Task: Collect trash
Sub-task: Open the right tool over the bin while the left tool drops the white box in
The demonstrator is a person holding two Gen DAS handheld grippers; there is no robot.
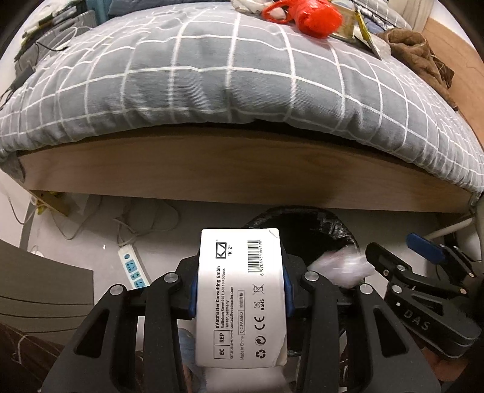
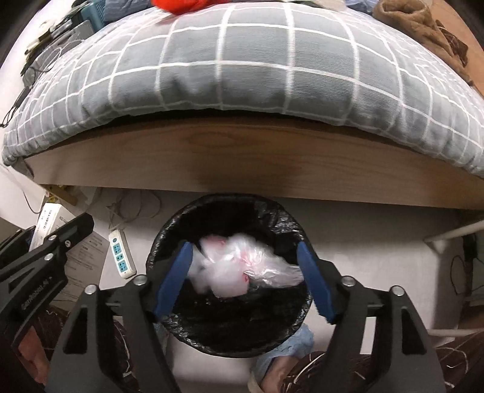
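Nearest my left camera is a white box [image 1: 241, 297], printed side up with a barcode and compliance marks, clamped between the blue pads of my left gripper [image 1: 240, 290]. The pads press on both long sides, and the box's far end pokes out past them, over the near-left rim of the bin [image 1: 338, 229].

My right gripper [image 2: 245, 278] is spread wide, with its blue pads [image 2: 174, 279] apart and nothing pinched. A crumpled clear plastic bag [image 2: 242, 266] shows blurred between them, over the bin's mouth; I cannot tell whether it touches either pad. The bin [image 2: 230, 329], lined with a black bag, sits directly under this gripper on the pale floor.

Both grippers point forward and down toward the bin, side by side; in the left view the right gripper sits at the right edge, the bag beside it.

Room is tight ahead: the wooden bed frame [image 2: 242, 163] runs just behind the bin, with a grey checked duvet [image 1: 211, 75] bulging over its edge. To the left of the bin, a white power strip [image 1: 134, 269] and loose cables [image 1: 142, 217] lie on the floor. On the bed's far side rest a red plastic bag [image 1: 308, 15] and a brown cloth [image 1: 420, 51].
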